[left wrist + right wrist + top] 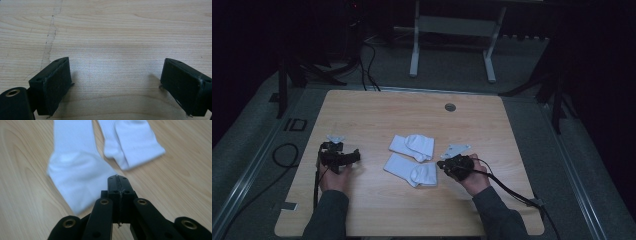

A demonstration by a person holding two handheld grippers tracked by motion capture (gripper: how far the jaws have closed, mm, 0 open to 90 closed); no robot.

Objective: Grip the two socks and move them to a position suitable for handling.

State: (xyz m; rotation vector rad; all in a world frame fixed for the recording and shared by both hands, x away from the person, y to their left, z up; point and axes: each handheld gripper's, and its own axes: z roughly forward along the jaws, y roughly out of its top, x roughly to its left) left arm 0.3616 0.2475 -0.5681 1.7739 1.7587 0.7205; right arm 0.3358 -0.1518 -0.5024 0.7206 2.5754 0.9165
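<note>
Near sock point(411, 170) lies slantwise just left of right tongs point(443, 164), clamped empty; left tongs point(353, 156) wide, farther off.

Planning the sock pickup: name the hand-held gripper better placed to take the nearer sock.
Right. The right hand-held gripper sits at the nearer sock, though its jaws are shut; the left hand-held gripper stands apart, open over bare table.

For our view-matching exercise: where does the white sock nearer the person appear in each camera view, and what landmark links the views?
High view: nearer sock at table centre, just left of the right claw.
Right gripper view: nearer sock left of centre, reaching the shut right claw.
Left gripper view: the open left claw faces bare wood.
Shared landmark: the wood-grain tabletop.
</note>
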